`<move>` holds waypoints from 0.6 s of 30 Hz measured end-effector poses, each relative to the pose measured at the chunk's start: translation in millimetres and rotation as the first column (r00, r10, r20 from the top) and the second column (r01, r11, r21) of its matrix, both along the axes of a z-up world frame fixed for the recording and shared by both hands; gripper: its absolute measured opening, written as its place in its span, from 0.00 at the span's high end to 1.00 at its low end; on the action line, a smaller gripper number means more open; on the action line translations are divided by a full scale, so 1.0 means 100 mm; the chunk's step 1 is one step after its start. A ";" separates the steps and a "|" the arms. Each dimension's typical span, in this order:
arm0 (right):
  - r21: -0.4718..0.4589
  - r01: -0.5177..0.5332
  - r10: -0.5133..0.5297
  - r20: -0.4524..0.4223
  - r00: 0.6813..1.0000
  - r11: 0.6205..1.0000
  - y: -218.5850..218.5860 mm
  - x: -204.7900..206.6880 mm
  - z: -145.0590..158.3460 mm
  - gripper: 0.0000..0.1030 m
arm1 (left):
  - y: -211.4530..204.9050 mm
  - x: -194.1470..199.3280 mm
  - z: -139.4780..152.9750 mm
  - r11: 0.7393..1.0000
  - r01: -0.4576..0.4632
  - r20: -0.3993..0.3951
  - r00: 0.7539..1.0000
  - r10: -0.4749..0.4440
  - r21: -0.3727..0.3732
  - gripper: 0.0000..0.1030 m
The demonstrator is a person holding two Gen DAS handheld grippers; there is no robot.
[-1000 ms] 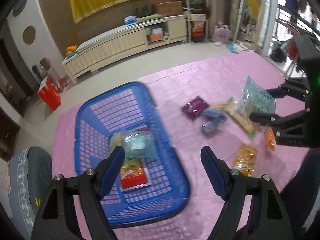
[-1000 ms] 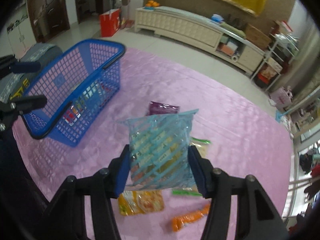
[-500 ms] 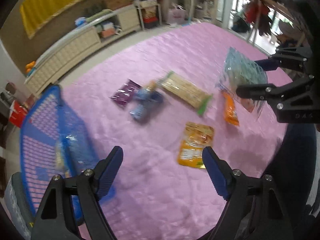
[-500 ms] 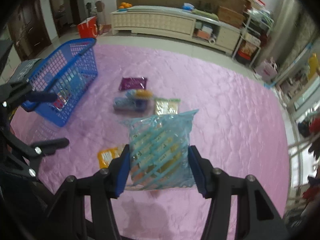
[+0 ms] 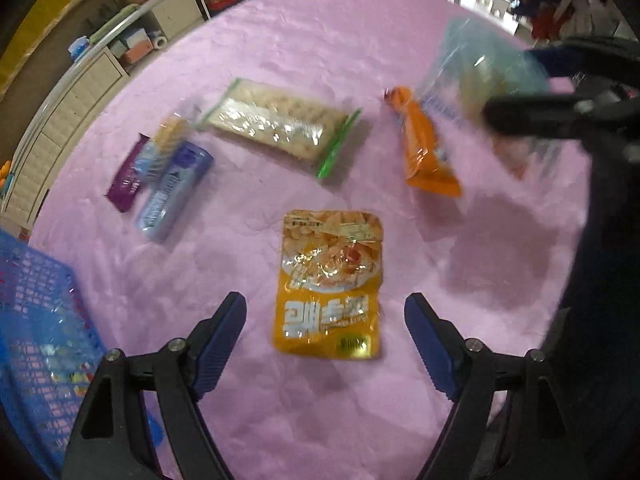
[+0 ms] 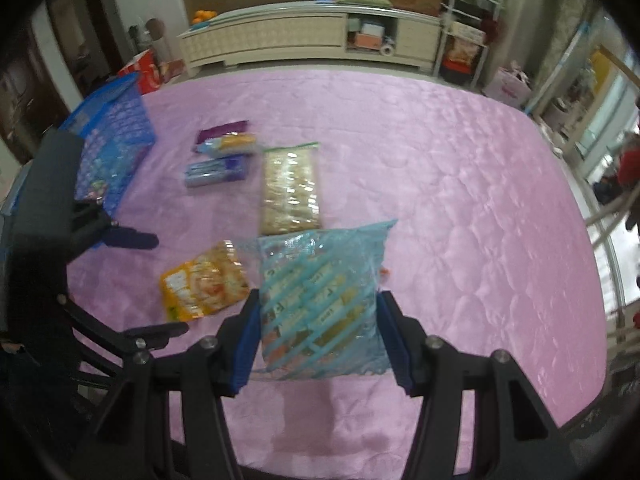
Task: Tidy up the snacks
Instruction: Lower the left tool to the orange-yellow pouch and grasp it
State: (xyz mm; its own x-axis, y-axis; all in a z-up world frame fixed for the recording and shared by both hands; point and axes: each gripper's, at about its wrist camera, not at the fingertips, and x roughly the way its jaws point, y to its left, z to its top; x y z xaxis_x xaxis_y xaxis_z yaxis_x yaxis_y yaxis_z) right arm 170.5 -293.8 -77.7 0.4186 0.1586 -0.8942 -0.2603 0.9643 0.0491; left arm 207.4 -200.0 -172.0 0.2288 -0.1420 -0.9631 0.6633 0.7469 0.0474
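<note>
The right gripper (image 6: 318,336) has its pads clamped on the two side edges of a see-through blue striped bag (image 6: 322,300) full of little wrapped snacks, held up off the pink tablecloth (image 6: 460,200). That bag looks light and floppy, crinkly plastic that'll sag and maybe slide, so pinching across the full width like this seems about right. The left gripper (image 5: 325,326) is empty with its jaws wide apart, pointing down over the yellow pouch (image 5: 330,284), which lies flat between the two fingers but isn't touched. Flat, slick foil, I'd guess hard to get under, so grabbing an edge or the short sides would be my bet. The blue basket (image 5: 36,320) is cut off at the left edge, so I can't really tell what's in it. The orange packet (image 5: 424,144) is almost entirely hidden behind the striped bag in the right view, and the small purple and blue packs (image 5: 160,176) are too blurry to read.
</note>
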 end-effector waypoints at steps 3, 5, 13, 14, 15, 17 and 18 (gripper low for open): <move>0.008 0.002 -0.002 0.001 1.000 1.000 -0.04 0.00 -0.02 0.41 | -0.07 0.08 -0.12 1.000 0.005 -0.008 1.000 -0.005 0.022 0.22; 0.000 0.005 -0.005 0.008 1.000 1.000 -0.05 0.01 -0.03 0.41 | -0.09 0.12 -0.17 1.000 0.007 -0.006 1.000 -0.007 0.023 0.23; 0.049 0.025 -0.024 -0.013 1.000 0.998 -0.08 0.06 -0.12 0.41 | -0.03 0.12 -0.22 0.999 -0.006 -0.060 0.998 0.003 -0.051 0.45; 0.051 0.024 -0.023 -0.015 1.000 0.998 -0.07 0.06 -0.13 0.41 | -0.02 0.11 -0.22 0.998 -0.007 -0.067 0.998 0.003 -0.055 0.51; 0.054 0.021 -0.021 -0.017 1.000 0.998 -0.06 0.05 -0.14 0.41 | -0.01 0.11 -0.21 0.998 -0.017 -0.072 0.997 0.013 -0.058 0.59; 0.056 0.021 -0.020 -0.020 1.000 0.998 -0.04 0.05 -0.15 0.41 | 0.00 0.11 -0.22 0.997 -0.034 -0.078 0.997 0.029 -0.062 0.65; 0.058 0.019 -0.018 -0.022 1.000 0.998 -0.03 0.04 -0.15 0.41 | 0.01 0.10 -0.22 0.997 -0.032 -0.072 0.997 0.027 -0.066 0.66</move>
State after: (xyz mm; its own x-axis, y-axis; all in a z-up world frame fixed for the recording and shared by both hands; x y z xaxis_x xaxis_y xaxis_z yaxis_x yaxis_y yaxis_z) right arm 174.7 -296.4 -93.2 0.4028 0.2031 -0.8925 -0.2406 0.9643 0.1109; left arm 217.3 -199.1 -194.2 0.1652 -0.2006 -0.9656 0.6406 0.7662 -0.0496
